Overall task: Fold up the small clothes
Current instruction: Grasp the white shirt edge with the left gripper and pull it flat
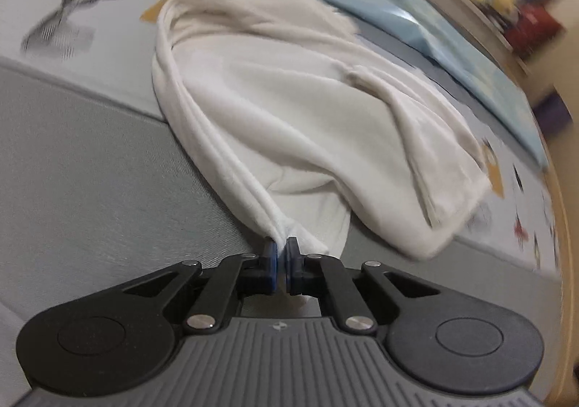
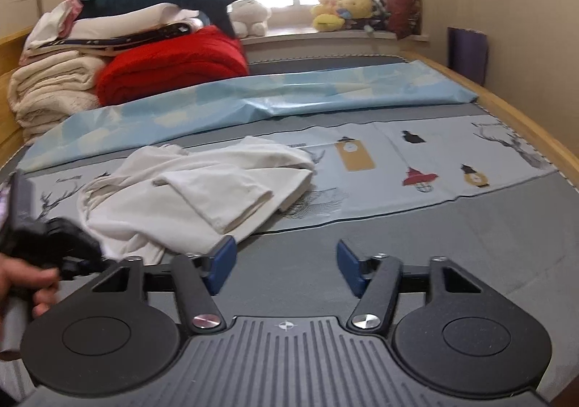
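Two claws: left claw (image 1: 281, 246) pinches the white garment's (image 1: 289, 110) near edge, right claw (image 2: 286, 255) gapes over bare grey mattress (image 2: 434, 244).

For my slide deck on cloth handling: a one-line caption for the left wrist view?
Left tool shut on the near edge of a white garment lying rumpled on a grey bed.

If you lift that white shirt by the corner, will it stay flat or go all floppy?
Probably floppy: the white shirt already lies in soft folds and stretches from the shut left gripper. It looks thin and light, so it would likely dangle and unfold.
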Tool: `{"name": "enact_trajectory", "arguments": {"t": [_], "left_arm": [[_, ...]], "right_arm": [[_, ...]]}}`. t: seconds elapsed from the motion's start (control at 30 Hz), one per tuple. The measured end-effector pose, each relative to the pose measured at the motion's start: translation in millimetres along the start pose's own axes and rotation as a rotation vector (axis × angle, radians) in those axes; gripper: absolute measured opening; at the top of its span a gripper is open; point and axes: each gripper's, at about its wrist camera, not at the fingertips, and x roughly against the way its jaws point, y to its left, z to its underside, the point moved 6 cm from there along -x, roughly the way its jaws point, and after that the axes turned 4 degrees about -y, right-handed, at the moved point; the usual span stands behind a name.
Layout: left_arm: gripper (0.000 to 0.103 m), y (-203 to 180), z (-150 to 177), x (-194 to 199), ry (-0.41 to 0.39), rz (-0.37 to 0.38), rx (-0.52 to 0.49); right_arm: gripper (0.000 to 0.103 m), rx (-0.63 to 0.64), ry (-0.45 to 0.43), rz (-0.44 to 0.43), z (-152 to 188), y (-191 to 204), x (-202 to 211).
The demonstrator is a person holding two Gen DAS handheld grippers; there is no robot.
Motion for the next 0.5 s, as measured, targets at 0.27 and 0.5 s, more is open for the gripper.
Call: {"name": "enact_trajectory", "arguments": {"t": [0.27,0.5], "left_arm": [[0.003,36.2,38.5,104.9,0.07,0.159,-0.378],[0.004,177.2,63.0,126.3,0.198,-0.062,-0.38]], "right_arm": [[0.036,-0.088,-0.003,0.038,3.4,-9.6,3.5],[0.036,-0.056,0.008,0.029,9.6,3.8,4.4]]}}
